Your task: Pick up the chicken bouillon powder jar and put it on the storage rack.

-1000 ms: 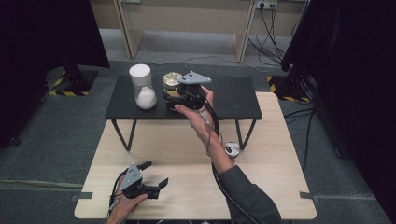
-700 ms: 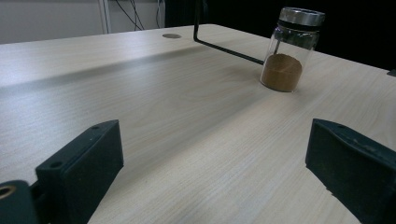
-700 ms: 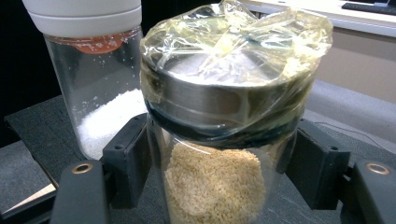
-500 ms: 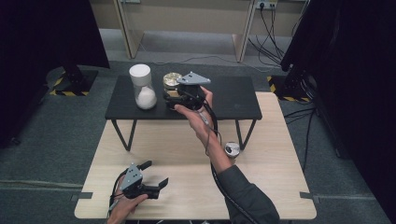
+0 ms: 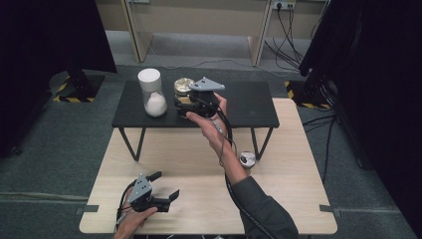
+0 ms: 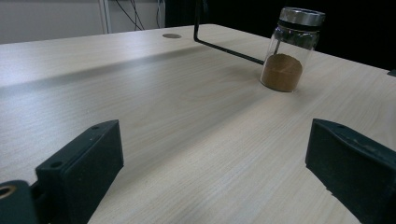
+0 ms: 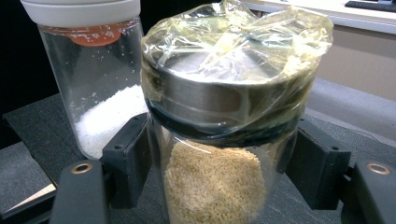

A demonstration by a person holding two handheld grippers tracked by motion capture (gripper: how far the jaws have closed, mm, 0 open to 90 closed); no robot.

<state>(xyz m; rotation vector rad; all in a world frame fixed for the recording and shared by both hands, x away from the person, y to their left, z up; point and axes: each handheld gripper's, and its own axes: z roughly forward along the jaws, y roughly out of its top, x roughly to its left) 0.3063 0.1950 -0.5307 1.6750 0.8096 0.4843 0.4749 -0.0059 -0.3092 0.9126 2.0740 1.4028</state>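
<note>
- A clear glass jar of pale yellow grains (image 7: pixel 212 154), its metal lid wrapped in crinkled plastic film, stands on the black raised shelf (image 5: pixel 249 107); the right gripper (image 5: pixel 185 103) has a jaw against each side of it.
- Just beside this jar stands a white-lidded glass jar of white powder (image 5: pixel 152 94).
- Below the shelf, on the pale wooden table (image 5: pixel 293 199), a small steel-lidded jar of brown powder (image 6: pixel 287 49) stands.
- The left gripper (image 5: pixel 164 186) rests wide apart, empty.
- Nothing has moved since the earlier frame.
</note>
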